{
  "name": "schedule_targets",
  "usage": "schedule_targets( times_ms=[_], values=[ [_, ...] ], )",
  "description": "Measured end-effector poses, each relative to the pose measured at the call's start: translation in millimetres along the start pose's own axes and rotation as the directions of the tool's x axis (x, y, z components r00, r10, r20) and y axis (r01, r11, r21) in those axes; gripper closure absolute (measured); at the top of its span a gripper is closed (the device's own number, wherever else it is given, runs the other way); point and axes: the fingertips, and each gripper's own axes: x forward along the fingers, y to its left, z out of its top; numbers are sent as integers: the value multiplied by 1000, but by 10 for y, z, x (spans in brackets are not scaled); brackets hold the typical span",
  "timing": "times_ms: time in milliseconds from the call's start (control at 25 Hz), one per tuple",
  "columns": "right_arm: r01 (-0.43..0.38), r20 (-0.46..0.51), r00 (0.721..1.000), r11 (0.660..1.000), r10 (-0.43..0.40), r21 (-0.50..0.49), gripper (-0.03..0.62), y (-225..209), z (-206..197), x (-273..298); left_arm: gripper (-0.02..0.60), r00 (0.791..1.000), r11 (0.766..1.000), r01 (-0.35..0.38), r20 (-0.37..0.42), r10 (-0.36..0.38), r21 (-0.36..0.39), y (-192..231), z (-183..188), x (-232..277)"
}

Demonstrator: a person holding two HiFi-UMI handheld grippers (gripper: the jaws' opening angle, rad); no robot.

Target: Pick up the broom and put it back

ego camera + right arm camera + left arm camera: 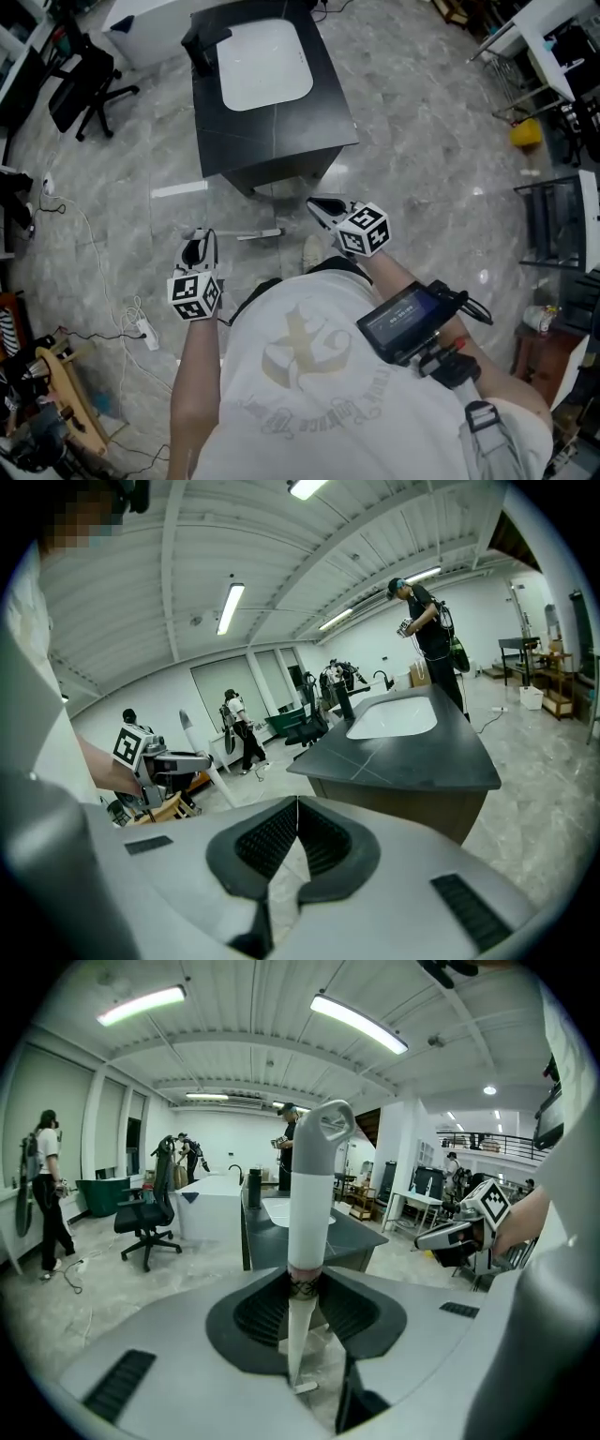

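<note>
The broom shows as a white handle [309,1204] with a hooked grey end, standing up between the jaws of my left gripper [305,1283], which is shut on it. In the right gripper view the same handle [204,754] slants through the left gripper [178,759]. From the head view the left gripper [199,246] hangs over the grey floor at the left of the person's body. My right gripper [323,208] is at the right, near the black counter; its jaws [298,803] are shut with nothing between them. The broom's head is hidden.
A black counter [281,131] with a white sink stands just ahead. A black office chair [80,84] is at the far left, and cables [141,328] trail on the floor at the left. A dark rack [553,225] and a yellow object [525,131] stand right. People stand farther back.
</note>
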Motion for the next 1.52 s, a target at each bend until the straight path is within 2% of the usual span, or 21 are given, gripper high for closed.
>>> schedule_targets(
  times_ms=[360, 760, 1040, 1520],
  values=[
    [-19, 6, 1000, 1000, 20, -22, 577, 621, -86, 165, 474, 999, 1000, -15, 46, 16, -14, 263, -158, -666],
    [-17, 2, 1000, 999, 17, -47, 577, 1156, -291, 265, 474, 998, 1000, -16, 66, 16, -9, 544, -415, -1149],
    [-5, -12, 1000, 998, 4, -67, 577, 1374, -337, 288, 474, 998, 999, -19, 60, 21, -35, 681, -618, -1409],
    [47, 11, 999, 997, -47, -69, 577, 1526, -317, 210, 474, 998, 998, -16, 65, 20, -60, 830, -728, -1579]
  ],
)
